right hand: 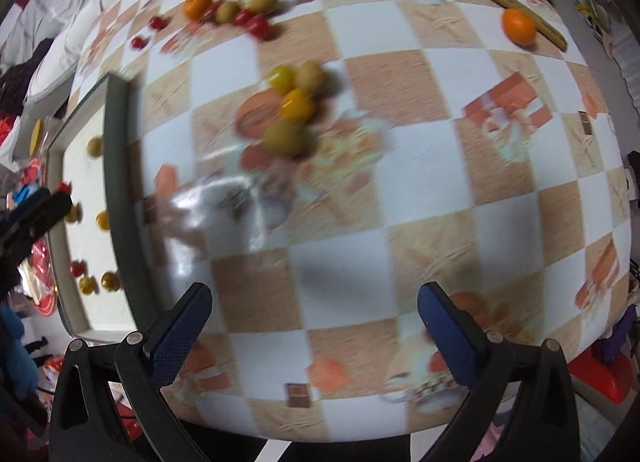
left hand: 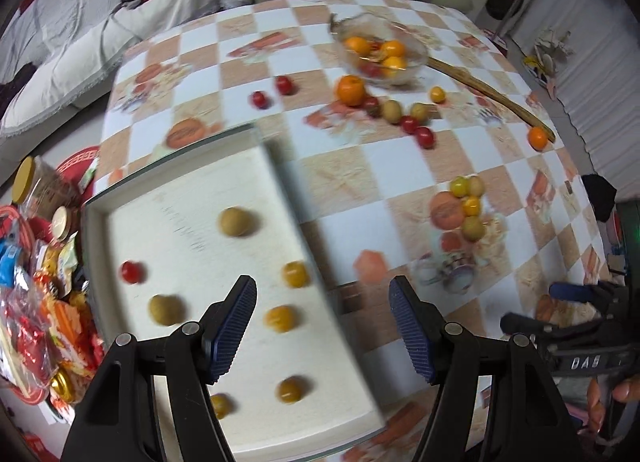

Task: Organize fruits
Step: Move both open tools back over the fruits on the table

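- Small fruits lie spaced out in the white tray at the table's left edge; a cluster of four sits mid-table.
- Left gripper hangs over the tray's right rim, jaws wide, empty.
- Right gripper, jaws wide, points over bare checkered tablecloth; blur hides finer detail.

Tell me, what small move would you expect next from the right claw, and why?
Probably a reach forward to the small cluster of yellow and green fruits lying loose on the checkered table. The right claw is open and empty, that cluster is the nearest loose fruit ahead of it, and the white tray already holds several sorted pieces.
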Motion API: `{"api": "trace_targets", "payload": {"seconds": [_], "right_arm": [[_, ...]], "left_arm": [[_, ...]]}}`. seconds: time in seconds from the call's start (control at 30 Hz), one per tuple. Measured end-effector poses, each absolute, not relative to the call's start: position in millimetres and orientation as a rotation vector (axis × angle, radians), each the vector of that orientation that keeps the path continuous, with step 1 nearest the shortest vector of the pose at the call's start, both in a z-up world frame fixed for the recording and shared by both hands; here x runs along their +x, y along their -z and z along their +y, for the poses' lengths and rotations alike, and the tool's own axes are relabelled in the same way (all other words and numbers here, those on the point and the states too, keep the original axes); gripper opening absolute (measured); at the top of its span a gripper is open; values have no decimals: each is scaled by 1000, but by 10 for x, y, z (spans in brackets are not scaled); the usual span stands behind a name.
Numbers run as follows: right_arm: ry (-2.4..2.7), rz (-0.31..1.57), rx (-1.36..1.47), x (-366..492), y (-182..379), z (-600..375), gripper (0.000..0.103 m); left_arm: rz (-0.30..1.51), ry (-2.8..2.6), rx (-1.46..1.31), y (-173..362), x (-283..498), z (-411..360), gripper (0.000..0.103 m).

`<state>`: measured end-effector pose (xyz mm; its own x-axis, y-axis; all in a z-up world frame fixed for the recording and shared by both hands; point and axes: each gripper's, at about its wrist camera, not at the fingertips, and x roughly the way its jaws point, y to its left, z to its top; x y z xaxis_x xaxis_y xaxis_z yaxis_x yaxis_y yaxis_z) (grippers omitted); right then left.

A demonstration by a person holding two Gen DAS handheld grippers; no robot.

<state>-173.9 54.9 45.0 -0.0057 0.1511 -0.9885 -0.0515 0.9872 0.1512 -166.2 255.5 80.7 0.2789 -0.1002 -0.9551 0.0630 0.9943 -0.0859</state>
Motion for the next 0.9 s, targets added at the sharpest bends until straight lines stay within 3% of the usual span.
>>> {"api": "trace_targets", "payload": {"seconds": [0.63, 0.9], "right_arm": [[-177, 1532, 84, -730, -296, 65, 103], [-161, 1531, 123, -690, -275, -268, 103]], "left_arm": [[1335, 145, -98, -344, -1461, 1528, 70], [1337, 144, -93, -132, -1262, 1262, 70]]}}
